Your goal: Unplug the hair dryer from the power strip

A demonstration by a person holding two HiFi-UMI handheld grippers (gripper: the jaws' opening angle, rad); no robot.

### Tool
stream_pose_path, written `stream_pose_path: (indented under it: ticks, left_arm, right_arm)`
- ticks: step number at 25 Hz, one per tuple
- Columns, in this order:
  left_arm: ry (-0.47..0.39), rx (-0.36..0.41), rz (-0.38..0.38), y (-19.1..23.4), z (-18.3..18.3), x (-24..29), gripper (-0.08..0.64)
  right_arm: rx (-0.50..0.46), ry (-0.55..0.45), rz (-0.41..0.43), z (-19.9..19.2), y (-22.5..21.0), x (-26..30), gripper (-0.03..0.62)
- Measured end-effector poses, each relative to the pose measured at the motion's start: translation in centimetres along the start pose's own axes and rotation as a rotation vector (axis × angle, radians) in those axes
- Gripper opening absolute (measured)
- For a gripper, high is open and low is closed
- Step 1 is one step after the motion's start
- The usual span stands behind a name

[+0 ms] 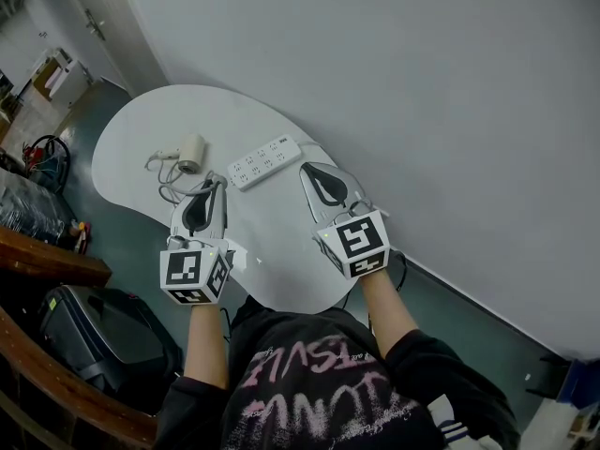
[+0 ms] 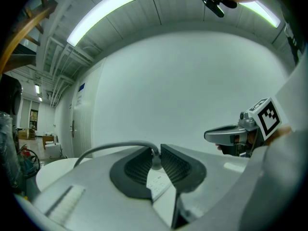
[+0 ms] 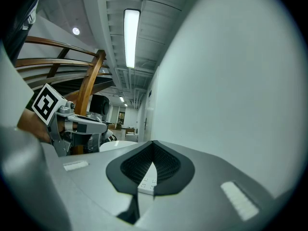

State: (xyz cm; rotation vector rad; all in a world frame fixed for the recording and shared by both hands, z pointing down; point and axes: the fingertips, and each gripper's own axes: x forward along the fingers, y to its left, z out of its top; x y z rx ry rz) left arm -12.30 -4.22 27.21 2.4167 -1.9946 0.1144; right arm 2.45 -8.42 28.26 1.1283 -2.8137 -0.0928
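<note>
A white power strip lies on the white table, and a small white hair dryer lies to its left with its cord looped beside it. My left gripper sits at the strip's left end. In the left gripper view it is shut on the plug, with the grey cord arcing off to the left and the strip showing below. I cannot tell whether the prongs are in a socket. My right gripper hovers by the strip's right end. Its tips meet with nothing between them, above the strip.
The table stands against a plain wall. A black case sits on the floor at the left below a wooden rail. Red and black cables lie farther left. The table's near edge is just in front of the person.
</note>
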Motion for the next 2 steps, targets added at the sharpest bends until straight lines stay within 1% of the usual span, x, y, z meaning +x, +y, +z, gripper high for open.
stream_pose_path:
  ticks: [2]
  left_arm:
    - [0.001, 0.001, -0.003, -0.13, -0.21, 0.07, 0.060]
  right_arm:
    - [-0.001, 0.000, -0.003, -0.25, -0.04, -0.05, 0.006]
